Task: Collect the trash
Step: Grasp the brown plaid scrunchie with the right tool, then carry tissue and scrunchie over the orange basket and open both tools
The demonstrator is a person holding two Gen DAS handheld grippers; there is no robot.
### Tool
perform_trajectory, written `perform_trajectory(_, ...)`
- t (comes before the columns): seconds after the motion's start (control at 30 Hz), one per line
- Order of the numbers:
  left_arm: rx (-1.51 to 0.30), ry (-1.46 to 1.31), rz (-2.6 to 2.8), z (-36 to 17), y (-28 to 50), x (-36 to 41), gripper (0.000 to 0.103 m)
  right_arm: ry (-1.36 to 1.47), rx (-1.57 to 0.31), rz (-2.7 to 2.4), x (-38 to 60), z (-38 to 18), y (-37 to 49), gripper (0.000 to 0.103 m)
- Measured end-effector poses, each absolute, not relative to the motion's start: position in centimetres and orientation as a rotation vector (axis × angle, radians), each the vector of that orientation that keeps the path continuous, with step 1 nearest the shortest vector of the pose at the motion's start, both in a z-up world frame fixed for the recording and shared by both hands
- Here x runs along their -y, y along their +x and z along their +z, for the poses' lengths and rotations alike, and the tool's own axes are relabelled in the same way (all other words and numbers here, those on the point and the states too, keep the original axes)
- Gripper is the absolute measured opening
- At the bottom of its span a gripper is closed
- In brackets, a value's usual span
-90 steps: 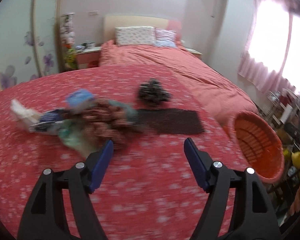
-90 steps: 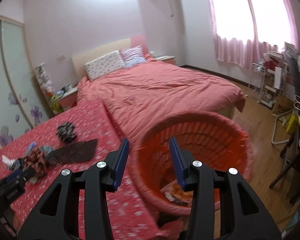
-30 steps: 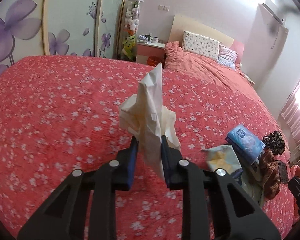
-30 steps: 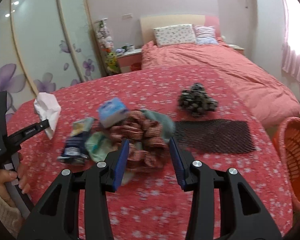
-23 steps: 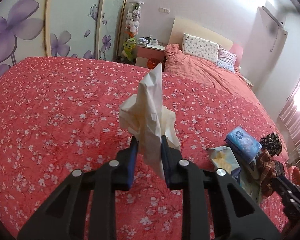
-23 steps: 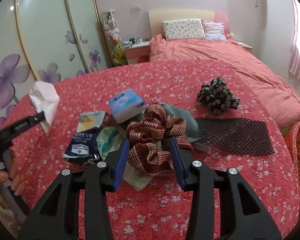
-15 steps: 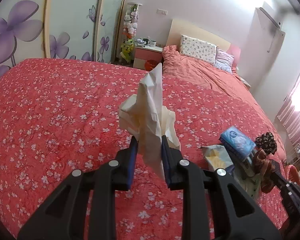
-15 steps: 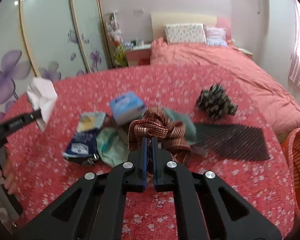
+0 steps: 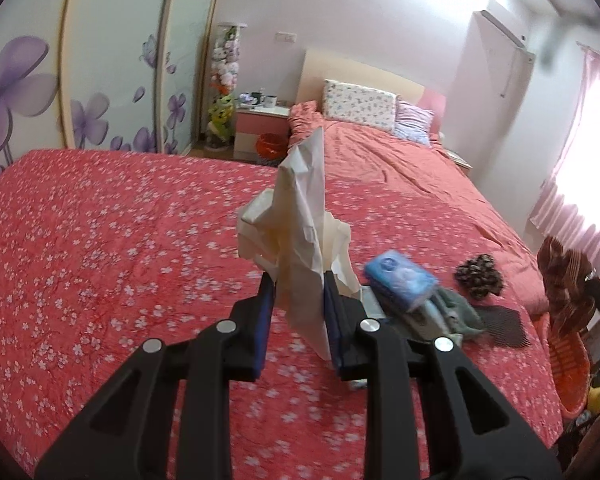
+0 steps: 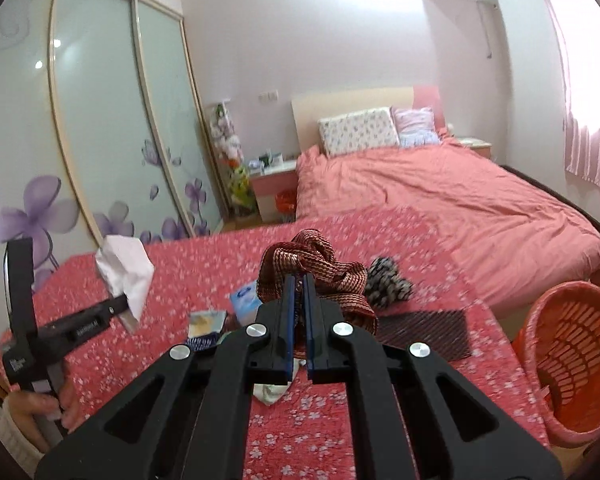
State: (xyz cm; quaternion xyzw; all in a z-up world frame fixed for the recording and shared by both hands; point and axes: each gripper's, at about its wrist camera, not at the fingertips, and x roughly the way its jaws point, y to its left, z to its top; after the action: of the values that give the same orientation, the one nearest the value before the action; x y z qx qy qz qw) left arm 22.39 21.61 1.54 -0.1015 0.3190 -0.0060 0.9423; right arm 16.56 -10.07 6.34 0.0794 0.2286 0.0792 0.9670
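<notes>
My left gripper [image 9: 296,284] is shut on a crumpled white tissue [image 9: 300,224] and holds it up above the red flowered bedspread [image 9: 100,248]; it also shows in the right wrist view [image 10: 124,276]. My right gripper [image 10: 297,286] is shut on a brown woven cloth [image 10: 316,268] and holds it lifted above the pile; the cloth shows at the right in the left wrist view [image 9: 564,280]. An orange basket [image 10: 572,356] stands off the bed's right edge.
On the bedspread lie a blue tissue pack [image 9: 400,276], a grey-green cloth [image 9: 456,312], a dark mesh mat [image 10: 424,332], a black-and-white patterned bundle [image 10: 388,280] and small wrappers [image 10: 206,328]. A second bed [image 10: 440,200] and wardrobe doors [image 10: 100,120] lie behind.
My right gripper closed on the brown woven cloth and lifted it off the pile. My left gripper keeps holding the tissue and has shifted slightly towards the pile.
</notes>
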Motion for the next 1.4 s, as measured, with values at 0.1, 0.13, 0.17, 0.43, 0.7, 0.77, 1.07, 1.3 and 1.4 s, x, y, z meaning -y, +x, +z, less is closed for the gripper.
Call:
perform_trajectory(0.1, -0.642, -0.191, -0.044, 2.3, 21.7, -19.9, 0.025, 0.163, -0.430, 0.142, 11.2, 7.0, 15.6, 0.004)
perform_trajectory(0.13, -0.639, -0.184, -0.056, 2.5, 21.5, -19.3, 0.025, 0.163, -0.421, 0.135, 11.6, 7.1, 15.4, 0.004)
perform_trajectory(0.17, -0.637, -0.180, -0.066, 2.7, 21.3, -18.7, 0.025, 0.164, -0.412, 0.126, 12.0, 7.3, 15.1, 0.004)
perform_trajectory(0.43, -0.628, -0.144, -0.162, 3.7, 20.6, -13.8, 0.025, 0.175, -0.367, 0.055, 14.9, 7.5, 13.6, 0.004)
perform_trajectory(0.7, -0.624, -0.108, -0.281, 4.4, 20.0, -7.4, 0.025, 0.189, -0.319, -0.027, 17.5, 7.7, 12.3, 0.004)
perform_trajectory(0.77, -0.622, -0.102, -0.313, 4.6, 19.8, -5.9, 0.025, 0.199, -0.307, -0.050, 18.5, 7.8, 12.0, 0.004)
perform_trajectory(1.07, -0.643, -0.085, -0.474, 4.3, 20.0, 2.7, 0.025, 0.258, -0.269, -0.187, 24.1, 7.0, 10.5, 0.004)
perform_trajectory(1.3, -0.670, -0.071, -0.625, 3.3, 20.1, 10.9, 0.025, 0.327, -0.262, -0.280, 28.9, 5.6, 10.0, 0.004)
perform_trajectory(1.4, -0.684, -0.049, -0.692, 2.6, 19.7, 14.7, 0.026, 0.358, -0.266, -0.307, 30.4, 4.6, 9.7, 0.004)
